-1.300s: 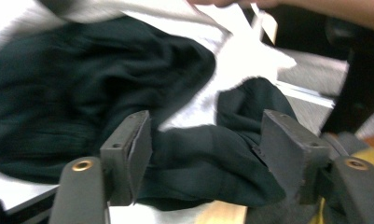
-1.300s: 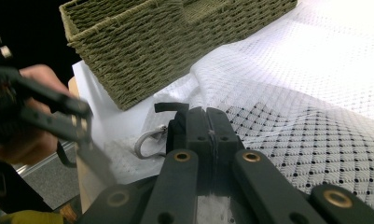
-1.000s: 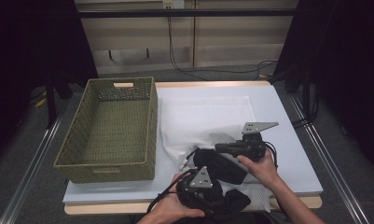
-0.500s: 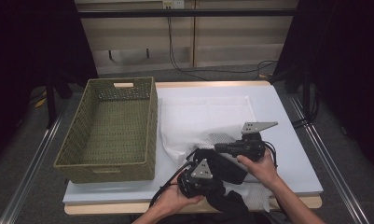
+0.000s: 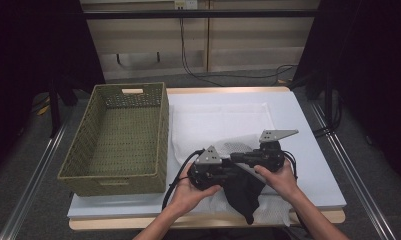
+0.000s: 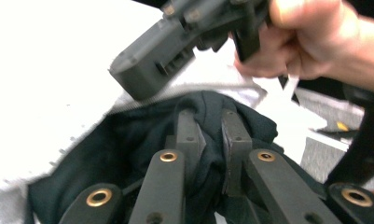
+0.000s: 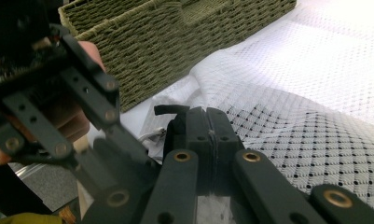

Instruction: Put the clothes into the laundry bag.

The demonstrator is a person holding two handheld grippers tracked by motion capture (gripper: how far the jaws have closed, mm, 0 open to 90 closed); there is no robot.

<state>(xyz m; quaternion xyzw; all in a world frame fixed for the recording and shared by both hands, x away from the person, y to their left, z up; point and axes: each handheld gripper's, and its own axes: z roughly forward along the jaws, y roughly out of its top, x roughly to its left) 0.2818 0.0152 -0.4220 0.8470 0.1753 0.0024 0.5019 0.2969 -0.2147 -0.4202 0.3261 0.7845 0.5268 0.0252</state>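
A black cloth (image 5: 244, 194) hangs over the table's near edge, bunched up between my two grippers. The left gripper (image 5: 232, 172) points right, and its jaws have just been closing on a fold of the black cloth (image 6: 105, 154). In the left gripper view (image 6: 211, 116) that fold is pinched between the pads. The right gripper (image 5: 236, 158) points left toward it. In its own view the right gripper (image 7: 206, 114) has its pads pressed together, with a bit of black cloth (image 7: 171, 116) sticking out beside them. A white mesh cloth (image 5: 218, 122) lies spread underneath.
A woven green basket (image 5: 163, 130) stands empty at the table's left, close beside the grippers (image 7: 175, 42). The white table top (image 5: 308, 130) lies bare at the right and far side. Metal rails run along both sides of the table.
The left gripper rose from the front edge toward the right gripper and shut on the black cloth, lifting it. The right gripper stayed put.
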